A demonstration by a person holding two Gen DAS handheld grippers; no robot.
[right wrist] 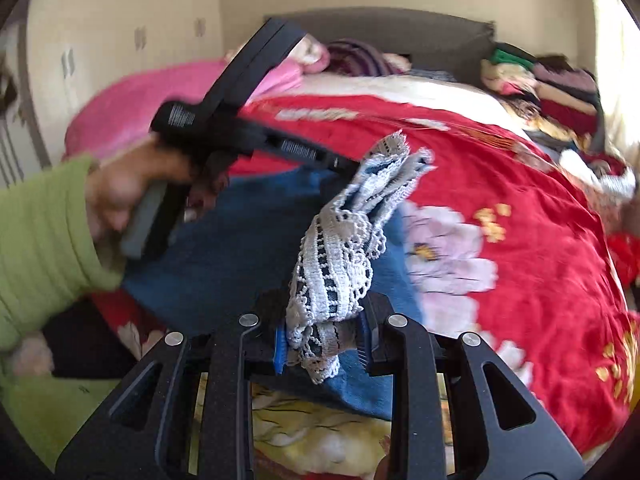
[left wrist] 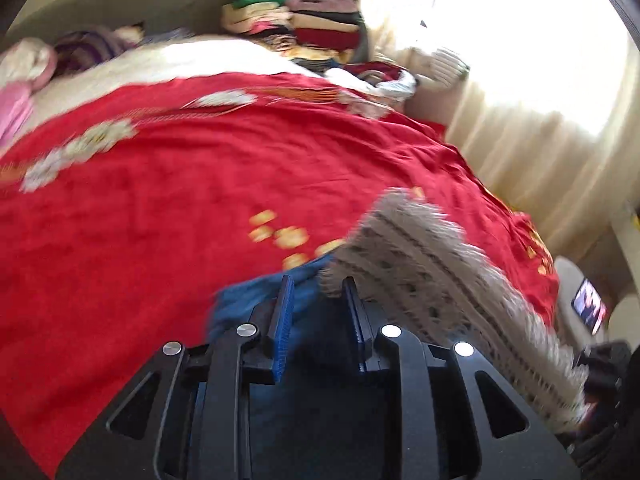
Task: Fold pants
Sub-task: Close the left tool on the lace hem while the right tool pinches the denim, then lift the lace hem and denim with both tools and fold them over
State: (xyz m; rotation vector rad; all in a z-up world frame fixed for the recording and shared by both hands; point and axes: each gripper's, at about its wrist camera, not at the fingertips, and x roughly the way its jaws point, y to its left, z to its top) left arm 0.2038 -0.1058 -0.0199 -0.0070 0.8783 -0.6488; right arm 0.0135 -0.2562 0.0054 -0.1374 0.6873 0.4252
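The blue pants [right wrist: 240, 240] lie on the red bedspread [right wrist: 520, 240], and their leg ends carry a white lace cuff [right wrist: 344, 264]. My right gripper [right wrist: 323, 344] is shut on the bunched lace, which rises up and away from its pads. In the left wrist view the lace cuff [left wrist: 420, 264] stretches right to the blurred right gripper [left wrist: 604, 364]. My left gripper [left wrist: 320, 312] has its pads apart over blue cloth [left wrist: 240, 304], and nothing is visibly pinched between them. From the right wrist view, the left gripper [right wrist: 344, 164] tip sits at the lace's far end, held by a hand [right wrist: 132, 184] in a green sleeve.
The bed's red floral bedspread [left wrist: 200, 200] fills most of both views. A stack of folded clothes [left wrist: 304, 20] sits at the far corner by the headboard [right wrist: 400, 36]. A pink blanket [right wrist: 132, 100] lies at the far left. Bright curtains [left wrist: 540, 120] flank the bed's right side.
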